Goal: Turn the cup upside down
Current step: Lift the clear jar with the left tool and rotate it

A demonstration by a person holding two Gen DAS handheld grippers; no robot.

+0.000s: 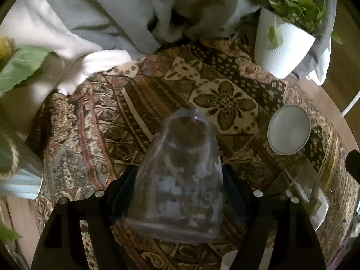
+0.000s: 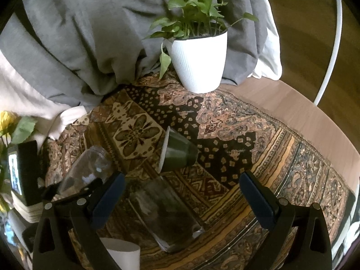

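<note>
A: Which way does the clear cup point(image 1: 180, 177) point?
B: Tipped, mouth away from the left gripper point(image 1: 177, 191) squeezing it above the patterned cloth point(image 1: 225, 99).
A: The right gripper point(image 2: 182, 200)?
B: Wide apart, holding nothing.

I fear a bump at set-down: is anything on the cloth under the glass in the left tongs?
Nothing visible. The clear glass in the left tongs has bare patterned cloth ahead; the green cup lies apart, to its right.

Both wrists downward (shared cloth point(image 1: 225, 99))
</note>
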